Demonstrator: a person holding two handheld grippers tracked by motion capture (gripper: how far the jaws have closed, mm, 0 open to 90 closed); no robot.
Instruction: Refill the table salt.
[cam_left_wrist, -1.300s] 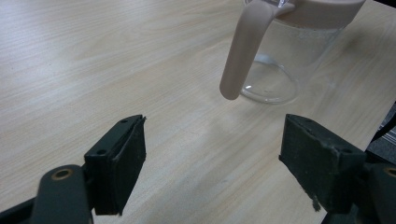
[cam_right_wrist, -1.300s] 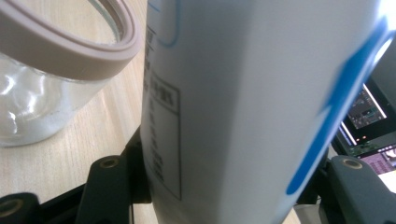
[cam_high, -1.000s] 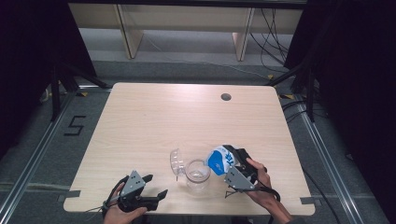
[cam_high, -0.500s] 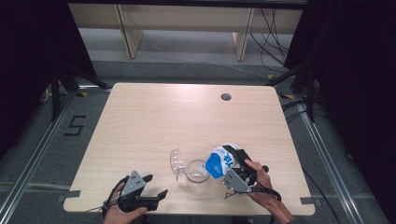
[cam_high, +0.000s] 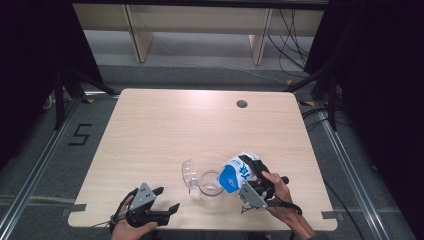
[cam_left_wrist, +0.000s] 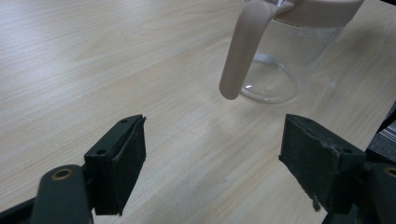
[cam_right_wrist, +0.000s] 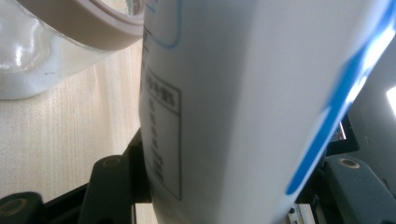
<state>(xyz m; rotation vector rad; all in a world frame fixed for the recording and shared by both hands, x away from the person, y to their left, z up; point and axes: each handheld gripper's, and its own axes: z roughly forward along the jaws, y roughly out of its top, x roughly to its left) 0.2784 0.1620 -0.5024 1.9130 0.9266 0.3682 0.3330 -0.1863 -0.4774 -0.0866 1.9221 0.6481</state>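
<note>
One carton (cam_high: 236, 172) — one jug (cam_high: 210, 184)

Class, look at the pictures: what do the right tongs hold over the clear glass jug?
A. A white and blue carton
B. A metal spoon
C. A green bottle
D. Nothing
A: the right tongs are clamped on a white and blue carton, tilted toward the mouth of the clear glass jug with its beige rim.

A light wooden table (cam_high: 165, 130) carries a clear glass jug (cam_high: 211, 186) near its front edge.
</note>
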